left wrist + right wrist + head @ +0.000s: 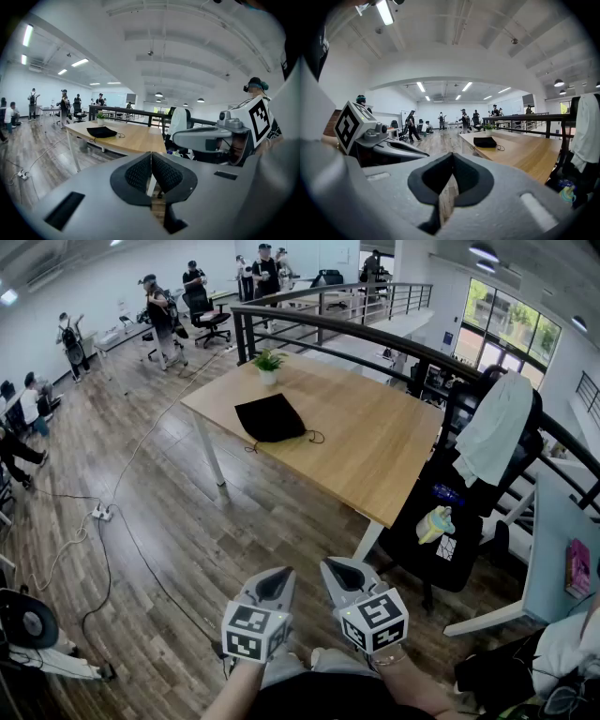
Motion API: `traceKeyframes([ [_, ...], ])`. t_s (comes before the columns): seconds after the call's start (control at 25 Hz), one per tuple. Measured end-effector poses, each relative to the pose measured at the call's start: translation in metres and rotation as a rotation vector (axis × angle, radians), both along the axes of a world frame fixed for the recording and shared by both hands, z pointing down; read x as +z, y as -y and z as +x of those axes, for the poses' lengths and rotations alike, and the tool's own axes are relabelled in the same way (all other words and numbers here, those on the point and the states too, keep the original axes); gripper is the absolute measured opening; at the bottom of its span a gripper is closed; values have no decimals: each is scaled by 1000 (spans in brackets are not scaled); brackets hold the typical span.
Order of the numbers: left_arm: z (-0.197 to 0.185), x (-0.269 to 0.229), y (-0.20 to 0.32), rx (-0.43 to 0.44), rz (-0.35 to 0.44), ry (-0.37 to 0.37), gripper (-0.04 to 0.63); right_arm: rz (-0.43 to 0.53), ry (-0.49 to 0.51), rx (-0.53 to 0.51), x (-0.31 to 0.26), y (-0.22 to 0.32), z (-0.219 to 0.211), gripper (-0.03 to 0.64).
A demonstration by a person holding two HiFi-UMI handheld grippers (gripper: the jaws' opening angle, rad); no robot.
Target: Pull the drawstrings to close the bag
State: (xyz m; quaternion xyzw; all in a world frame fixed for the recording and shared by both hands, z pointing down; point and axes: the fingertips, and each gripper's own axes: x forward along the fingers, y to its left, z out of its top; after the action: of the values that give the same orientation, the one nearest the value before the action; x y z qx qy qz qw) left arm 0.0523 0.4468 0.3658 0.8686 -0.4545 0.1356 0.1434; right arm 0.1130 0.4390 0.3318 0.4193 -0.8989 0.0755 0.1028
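Note:
A black drawstring bag (pixel 270 417) lies flat on the wooden table (pixel 366 451), its cords trailing off its near right corner. It shows small in the left gripper view (pixel 101 132) and the right gripper view (pixel 485 141). Both grippers hang close to my body, far short of the table. My left gripper (pixel 275 584) (pixel 151 155) is shut with nothing between its pads. Beside it, my right gripper (pixel 342 575) (pixel 452 160) is shut and empty too.
A small potted plant (pixel 268 365) stands at the table's far corner. A black chair (pixel 469 493) draped with a white cloth sits at the table's right side. A dark railing (pixel 375 334) runs behind. Cables and a power strip (pixel 98 514) lie on the wooden floor at left. Several people stand far off.

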Motion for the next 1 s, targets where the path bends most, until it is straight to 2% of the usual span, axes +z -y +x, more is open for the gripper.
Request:
traceKeyframes([
  [0.28, 1, 14, -2, -7, -41, 3, 17, -6, -20, -26, 9, -4, -4, -2],
  [0.56, 9, 12, 1, -7, -20, -20, 17, -18, -6, -48, 9, -2, -2, -2],
  [0.72, 21, -1, -2, 44, 18, -72, 17, -46, 45, -74, 10, -2, -1, -2],
  [0.8, 25, 3, -5, 49, 20, -71, 17, -51, 50, -74, 12, -3, 4, -2],
  [1.0, 35, 20, -15, 25, -20, -79, 17, -78, 49, -89, 25, -7, 13, -2],
])
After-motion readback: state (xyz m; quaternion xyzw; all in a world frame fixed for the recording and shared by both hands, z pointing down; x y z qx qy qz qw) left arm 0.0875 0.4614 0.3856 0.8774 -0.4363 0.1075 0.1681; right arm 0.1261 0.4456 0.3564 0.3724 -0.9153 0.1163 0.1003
